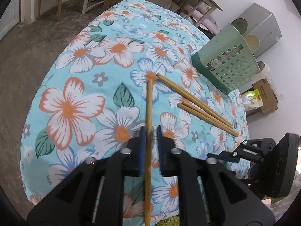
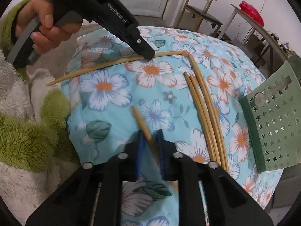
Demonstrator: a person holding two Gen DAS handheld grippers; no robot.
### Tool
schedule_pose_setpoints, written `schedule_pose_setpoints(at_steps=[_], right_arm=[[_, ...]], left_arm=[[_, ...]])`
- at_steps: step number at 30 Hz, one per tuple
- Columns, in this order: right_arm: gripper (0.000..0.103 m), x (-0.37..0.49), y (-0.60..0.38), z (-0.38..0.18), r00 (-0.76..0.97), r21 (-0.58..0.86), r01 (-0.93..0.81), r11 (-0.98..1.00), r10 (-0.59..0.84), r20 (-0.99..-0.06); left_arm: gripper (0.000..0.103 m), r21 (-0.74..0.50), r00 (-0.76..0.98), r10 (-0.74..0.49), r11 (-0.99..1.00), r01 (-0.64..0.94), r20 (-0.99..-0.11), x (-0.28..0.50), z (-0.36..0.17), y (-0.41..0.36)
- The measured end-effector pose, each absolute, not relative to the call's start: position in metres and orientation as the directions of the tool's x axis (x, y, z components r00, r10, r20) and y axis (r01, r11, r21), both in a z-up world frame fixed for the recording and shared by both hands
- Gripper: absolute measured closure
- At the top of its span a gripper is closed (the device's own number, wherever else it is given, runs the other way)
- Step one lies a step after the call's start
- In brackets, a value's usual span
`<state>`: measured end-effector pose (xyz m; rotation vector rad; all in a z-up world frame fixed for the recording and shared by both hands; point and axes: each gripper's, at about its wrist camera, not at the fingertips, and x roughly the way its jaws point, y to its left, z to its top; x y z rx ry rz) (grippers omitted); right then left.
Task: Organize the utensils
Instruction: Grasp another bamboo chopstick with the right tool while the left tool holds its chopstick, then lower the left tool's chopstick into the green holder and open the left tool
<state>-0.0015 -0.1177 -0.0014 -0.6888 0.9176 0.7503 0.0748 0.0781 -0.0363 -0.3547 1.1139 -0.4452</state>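
While the left hand-held gripper points down at the tabletop, we see a long, pale bamboo chopstick running between its blue pads toward twelve o'clock, its far tip resting on the light-blue floral tablecloth. The pads stand apart: the stick lies along the left one and a gap shows at the right one, so nothing is clamped. In the right wrist view this same stick stretches across the cloth from nine o'clock toward twelve, its near end reaching out past the tabletop's edge, and a bare hand in a fuzzy green sleeve squeezes the handle at ten o'clock. The right hand-held gripper is drawn in on a second bamboo chopstick, which crosses slantwise between the blue pads with its tip aimed at eleven o'clock; the picture is blurred there, yet the pads appear to press on it. Three loose bamboo chopsticks lie side by side on the cloth at three o'clock in the left view, touching one another. Just beyond them, at two o'clock, the pale green plastic utensil holder with star-shaped holes lies on its side, its dark green base turned toward them.
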Motion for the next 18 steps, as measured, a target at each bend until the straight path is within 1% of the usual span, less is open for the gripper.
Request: schedule_pose_setpoints(at_steps=[2,5,8,12,13,15,17,18], right_arm=[[0.097,-0.002,-0.117,0.0,0.406,-0.192,-0.801,0.566,0.279,-0.87],[0.097,0.002,-0.118,0.007,0.43,-0.187,-0.781,0.596,0.296,-0.853],[0.097,0.012,-0.124,0.017,0.465,-0.172,-0.736,0.655,0.305,-0.831],[0.097,0.027,-0.138,0.029,0.503,-0.105,-0.648,0.755,0.32,-0.803],[0.097,0.031,-0.142,0.032,0.515,-0.081,-0.62,0.78,0.327,-0.792],[0.097,0.036,-0.148,0.037,0.53,-0.032,-0.575,0.818,0.342,-0.776],[0.097,0.04,-0.153,0.041,0.549,0.022,-0.526,0.85,0.36,-0.754],[0.097,0.042,-0.156,0.043,0.559,0.043,-0.503,0.863,0.363,-0.746]], left_arm=[[0.083,-0.488,0.365,-0.513,0.857,0.165,-0.777,0.077,-0.034,0.077],[0.078,-0.467,0.363,-0.499,0.866,0.179,-0.786,0.083,-0.03,0.074],[0.078,-0.452,0.344,-0.493,0.87,0.195,-0.799,0.097,-0.029,0.066],[0.079,-0.413,0.319,-0.453,0.891,0.187,-0.833,0.117,-0.033,0.056],[0.08,-0.41,0.313,-0.448,0.893,0.183,-0.837,0.12,-0.035,0.054],[0.086,-0.385,0.321,-0.425,0.905,0.181,-0.847,0.127,-0.036,0.051],[0.095,-0.371,0.327,-0.411,0.911,0.179,-0.851,0.13,-0.038,0.05],[0.097,-0.375,0.328,-0.412,0.911,0.172,-0.85,0.131,-0.038,0.05]])
